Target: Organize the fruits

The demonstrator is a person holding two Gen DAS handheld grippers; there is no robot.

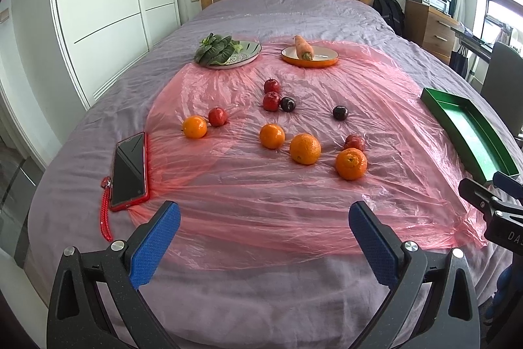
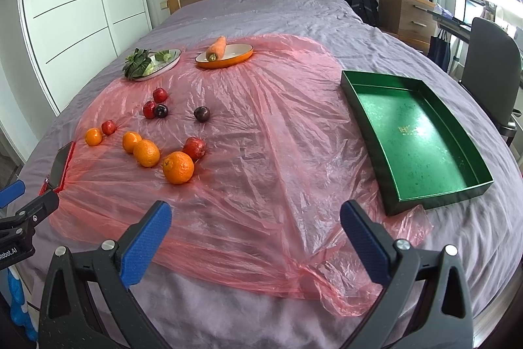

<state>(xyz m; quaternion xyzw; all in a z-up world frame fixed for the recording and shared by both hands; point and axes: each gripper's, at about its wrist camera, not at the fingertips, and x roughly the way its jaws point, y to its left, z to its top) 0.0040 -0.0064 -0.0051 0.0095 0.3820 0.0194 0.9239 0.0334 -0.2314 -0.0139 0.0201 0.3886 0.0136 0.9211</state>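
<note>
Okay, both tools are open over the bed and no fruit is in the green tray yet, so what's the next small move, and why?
Probably ease the right tool forward toward the nearest orange. Both tools are open and holding nothing, the green tray is empty, and that orange lies closest to the tray side, touching only a red apple, so it looks easiest to grip first.

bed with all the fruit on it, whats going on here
A person holds two grippers over the bed, the left gripper and right gripper, both open and empty. Oranges, red apples and dark plums lie loose on the pink plastic sheet. The green tray on the right has nothing in it, so no fruit has been sorted yet.
</note>
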